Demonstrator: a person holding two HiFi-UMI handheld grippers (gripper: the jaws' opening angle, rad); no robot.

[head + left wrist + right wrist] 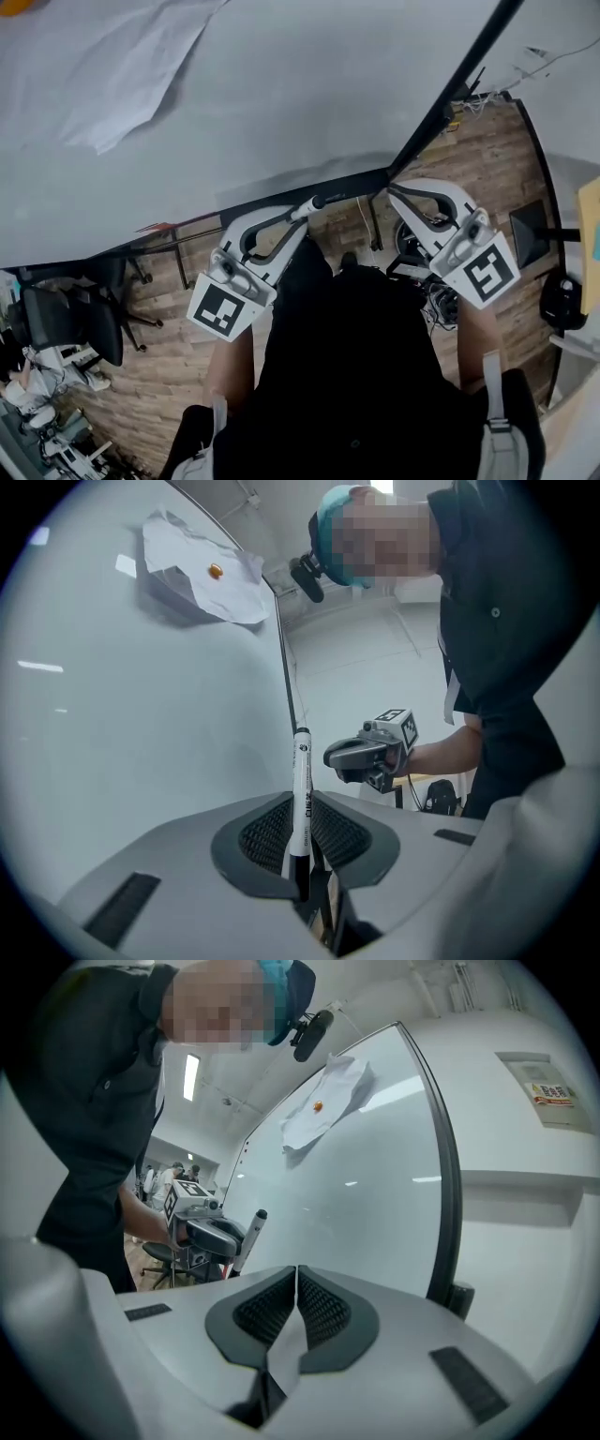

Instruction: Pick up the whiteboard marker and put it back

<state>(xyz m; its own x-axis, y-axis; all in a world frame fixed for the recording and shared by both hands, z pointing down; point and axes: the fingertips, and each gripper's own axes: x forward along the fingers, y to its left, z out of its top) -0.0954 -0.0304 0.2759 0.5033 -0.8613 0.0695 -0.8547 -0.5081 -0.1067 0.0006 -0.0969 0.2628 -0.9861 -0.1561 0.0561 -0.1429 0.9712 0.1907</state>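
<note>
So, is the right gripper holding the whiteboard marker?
No, the right gripper has its jaws shut together with nothing between them; the whiteboard marker is clamped in the left gripper.

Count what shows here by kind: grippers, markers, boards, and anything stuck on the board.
2 grippers: left gripper, right gripper
1 whiteboard marker
1 whiteboard
1 paper sheet
1 orange magnet
Total: 6

No print can be read. The whiteboard marker bears dark lettering along its white barrel, too small to read. The wall label at far right is blurred.
</note>
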